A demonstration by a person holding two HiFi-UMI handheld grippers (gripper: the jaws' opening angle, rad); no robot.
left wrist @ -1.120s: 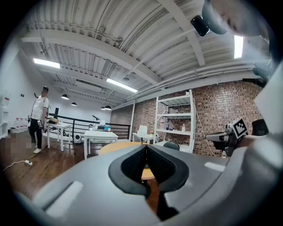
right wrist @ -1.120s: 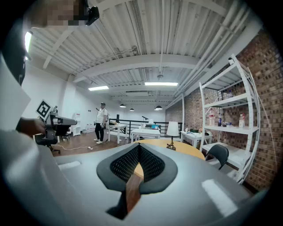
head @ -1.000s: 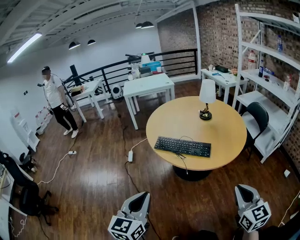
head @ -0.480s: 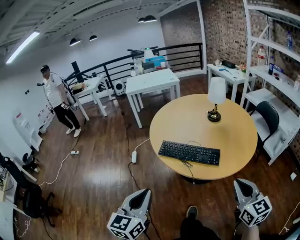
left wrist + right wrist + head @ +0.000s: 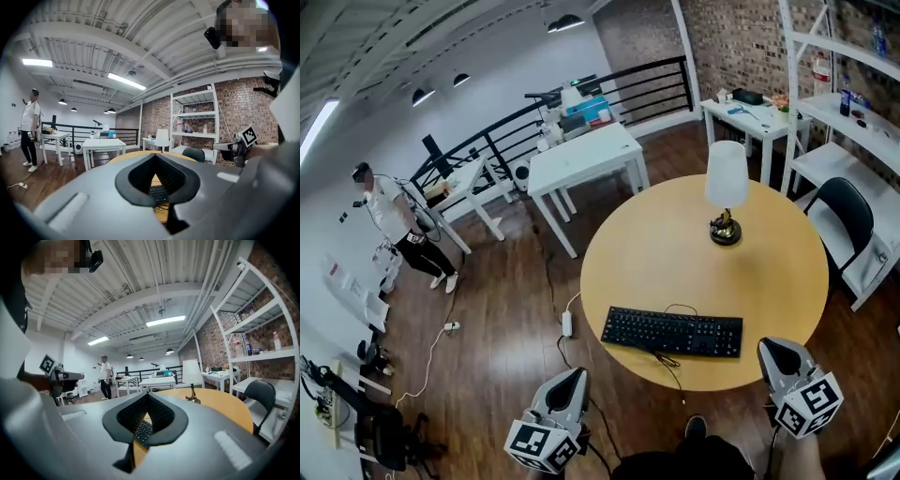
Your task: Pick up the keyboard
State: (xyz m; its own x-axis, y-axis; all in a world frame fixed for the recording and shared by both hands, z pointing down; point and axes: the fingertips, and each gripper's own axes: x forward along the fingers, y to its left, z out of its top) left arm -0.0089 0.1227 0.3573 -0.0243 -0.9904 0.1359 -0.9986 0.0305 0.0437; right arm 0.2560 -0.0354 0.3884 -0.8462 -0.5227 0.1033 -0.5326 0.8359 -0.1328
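A black keyboard (image 5: 672,333) lies flat near the front edge of the round wooden table (image 5: 675,248), and its cable loops over that edge. My left gripper (image 5: 570,381) is held over the floor, left of and short of the table, shut and empty. My right gripper (image 5: 778,352) is at the table's near right rim, to the right of the keyboard, also shut and empty. In the left gripper view the keyboard (image 5: 159,193) shows through the gap behind the closed tips (image 5: 154,155). The right gripper view shows the keyboard (image 5: 143,430) the same way.
A white-shaded lamp (image 5: 725,192) stands on the table behind the keyboard. A black chair (image 5: 848,220) and white shelves (image 5: 853,112) are at the right. A white table (image 5: 586,159) stands beyond. A power strip (image 5: 566,323) lies on the floor, and a person (image 5: 394,220) stands far left.
The table and keyboard have come closer in the head view. Both grippers advanced toward the table, still shut; the right one now reaches the table's rim.
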